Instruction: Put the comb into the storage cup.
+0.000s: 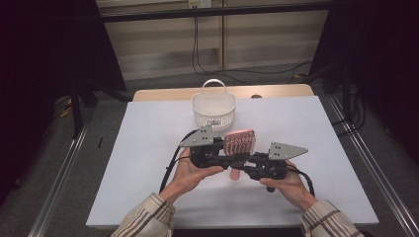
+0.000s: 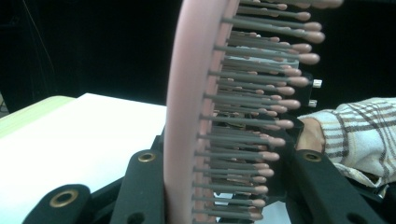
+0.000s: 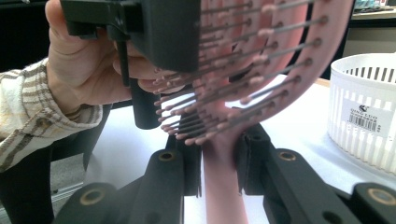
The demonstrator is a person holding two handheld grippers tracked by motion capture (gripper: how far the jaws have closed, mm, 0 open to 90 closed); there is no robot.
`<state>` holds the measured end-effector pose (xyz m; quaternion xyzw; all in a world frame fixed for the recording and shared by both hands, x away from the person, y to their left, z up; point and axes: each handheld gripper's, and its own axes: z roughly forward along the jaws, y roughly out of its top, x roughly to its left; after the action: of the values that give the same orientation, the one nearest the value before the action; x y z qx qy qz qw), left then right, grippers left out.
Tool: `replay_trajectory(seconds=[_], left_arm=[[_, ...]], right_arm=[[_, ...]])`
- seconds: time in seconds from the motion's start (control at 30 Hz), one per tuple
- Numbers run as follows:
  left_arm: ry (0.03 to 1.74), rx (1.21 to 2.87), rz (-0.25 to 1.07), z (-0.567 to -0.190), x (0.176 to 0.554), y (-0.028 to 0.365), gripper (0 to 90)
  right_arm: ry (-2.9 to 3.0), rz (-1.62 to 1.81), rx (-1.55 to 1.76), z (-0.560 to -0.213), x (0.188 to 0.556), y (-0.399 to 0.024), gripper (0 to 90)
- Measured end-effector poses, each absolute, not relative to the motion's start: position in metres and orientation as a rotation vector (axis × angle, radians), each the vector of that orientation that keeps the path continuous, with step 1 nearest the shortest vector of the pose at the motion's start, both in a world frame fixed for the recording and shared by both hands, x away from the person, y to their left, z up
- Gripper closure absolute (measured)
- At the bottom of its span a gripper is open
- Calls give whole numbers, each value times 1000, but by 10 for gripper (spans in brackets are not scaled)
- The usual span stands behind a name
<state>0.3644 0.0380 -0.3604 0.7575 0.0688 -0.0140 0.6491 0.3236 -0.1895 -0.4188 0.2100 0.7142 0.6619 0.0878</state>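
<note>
A pink hairbrush (image 1: 239,143) with grey, pink-tipped bristles is held up over the white table (image 1: 143,148) between both grippers. My left gripper (image 1: 228,152) comes from the left and is shut on the brush head (image 2: 187,116). One jaw lies against the pink back and the other meets the bristle tips. In the right gripper view its black pad (image 3: 173,32) presses into the bristles. My right gripper (image 1: 243,170) comes from the right. It is shut on the brush's handle (image 3: 224,186), with a pad on each side.
A white slotted basket (image 1: 197,112) with a hoop handle stands just behind the grippers at the table's middle back; its wall (image 3: 364,116) shows close at the right in the right gripper view. Black cables trail off both grippers toward the person.
</note>
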Motion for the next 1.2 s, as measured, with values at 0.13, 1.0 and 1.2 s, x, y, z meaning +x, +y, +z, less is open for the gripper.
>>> replay_trajectory(seconds=[0.13, 1.0, 1.2], left_arm=[[165, 1728, -22, -360, 364, 38, 616], [279, 1702, 73, -350, 370, 56, 630], [300, 1705, 86, -350, 373, 60, 630]], right_arm=[[2124, 1955, 637, -418, 323, -190, 676], [2027, 1787, 822, -416, 322, -199, 61], [1966, 1753, 847, -414, 320, -203, 29]])
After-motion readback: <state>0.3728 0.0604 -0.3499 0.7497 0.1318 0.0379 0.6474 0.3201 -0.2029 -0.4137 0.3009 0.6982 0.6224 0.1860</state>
